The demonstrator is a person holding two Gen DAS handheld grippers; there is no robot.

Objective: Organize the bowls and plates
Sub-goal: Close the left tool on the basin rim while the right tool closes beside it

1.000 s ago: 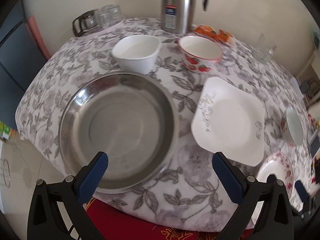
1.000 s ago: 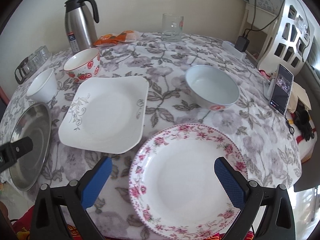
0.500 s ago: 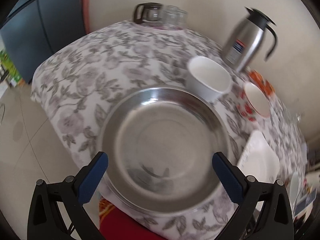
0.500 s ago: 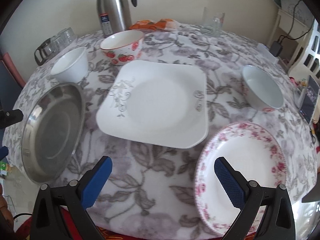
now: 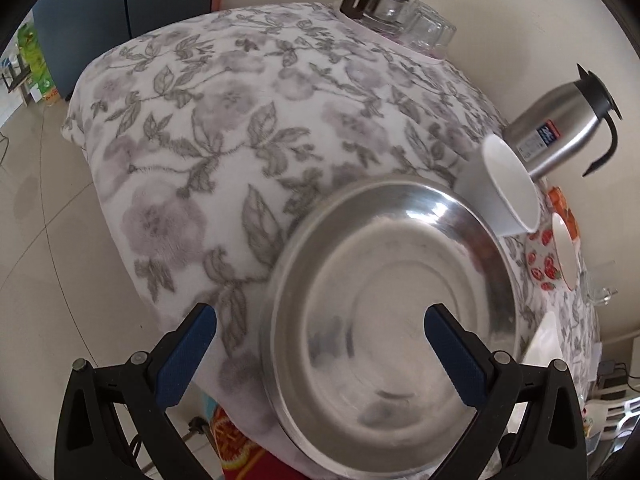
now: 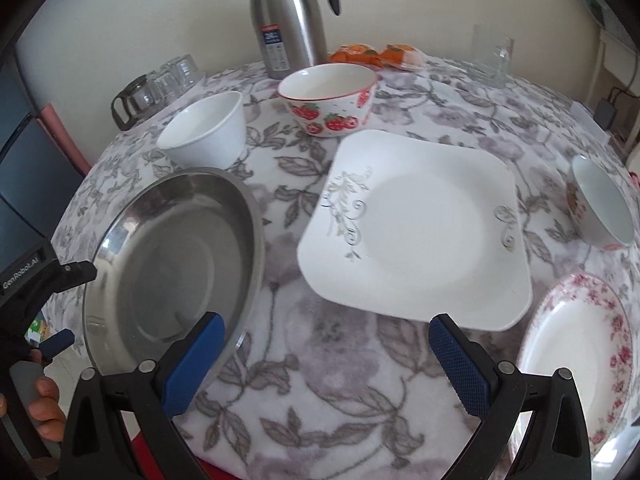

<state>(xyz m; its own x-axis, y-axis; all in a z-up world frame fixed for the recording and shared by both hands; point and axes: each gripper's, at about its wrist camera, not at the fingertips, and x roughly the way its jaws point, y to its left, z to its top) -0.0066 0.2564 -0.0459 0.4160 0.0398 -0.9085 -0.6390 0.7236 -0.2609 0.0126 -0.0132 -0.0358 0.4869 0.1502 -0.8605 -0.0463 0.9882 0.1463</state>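
A large steel basin (image 5: 384, 320) (image 6: 172, 256) sits at the table's near-left edge. My left gripper (image 5: 320, 332) is open and straddles its near-left rim, one finger over the inside and one outside; in the right wrist view the left gripper (image 6: 70, 306) sits at the basin's left rim. My right gripper (image 6: 326, 344) is open and holds nothing, low over the cloth between the basin and a white square plate (image 6: 420, 224). Behind stand a plain white bowl (image 6: 204, 136) (image 5: 508, 184) and a strawberry bowl (image 6: 328, 100) (image 5: 556, 256). A floral plate (image 6: 580, 352) and another white bowl (image 6: 600, 208) lie at the right.
A steel thermos (image 6: 288, 20) (image 5: 560, 136), orange packets (image 6: 376, 54), a glass mug (image 6: 492, 56) and upturned glassware (image 6: 160, 84) (image 5: 400, 16) line the table's back. A person's hand (image 6: 44, 400) holds the left gripper. The floor drops off left of the table.
My left gripper has swung left and closed in on the basin's near-left rim. The right gripper's view has shifted left, from the floral plate toward the basin and square plate.
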